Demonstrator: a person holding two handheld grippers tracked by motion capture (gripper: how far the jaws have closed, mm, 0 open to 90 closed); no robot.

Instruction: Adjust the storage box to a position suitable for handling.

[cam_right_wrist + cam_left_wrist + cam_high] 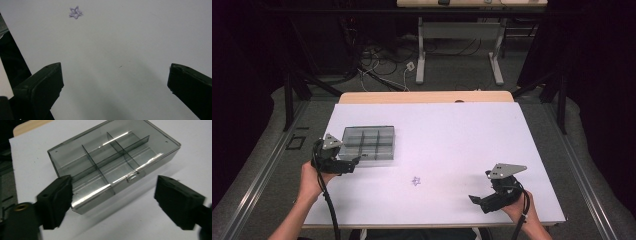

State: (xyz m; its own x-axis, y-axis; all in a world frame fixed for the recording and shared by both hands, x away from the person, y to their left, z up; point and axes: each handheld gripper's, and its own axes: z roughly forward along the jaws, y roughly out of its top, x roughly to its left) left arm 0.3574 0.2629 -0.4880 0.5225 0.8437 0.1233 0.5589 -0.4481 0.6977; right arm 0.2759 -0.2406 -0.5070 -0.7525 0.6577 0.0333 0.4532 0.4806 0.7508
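The left claw (357, 160) sits at the near left corner of a shallow, smoke-grey transparent plastic organiser box (368, 143) with a closed lid and inner dividers. Its jaws are spread and pinch nothing. In the left gripper view the left pad (61, 197) stands right at the box's (112, 162) near corner, so close that contact cannot be told, while the other pad (176, 200) hangs over bare white, well clear of the box wall. A small clear latch (132, 177) sits on the box's near long side, between the two pads. The box lies flat on the left half of the white surface (452, 130), its long sides running left to right.

The right claw (473, 199) rests low at the near right of the surface, pointing left. Its jaws are spread wide and empty, with bare white between them in the right gripper view (115, 82).

Between the two claws, near the middle of the surface and towards the near edge, lies a small pale purple star-shaped ring (416, 180), well apart from both claws and from the box. In the right gripper view the star (75, 12) lies far ahead of the jaws.

A person's hands hold both grippers from the near edge, with black cables trailing back.
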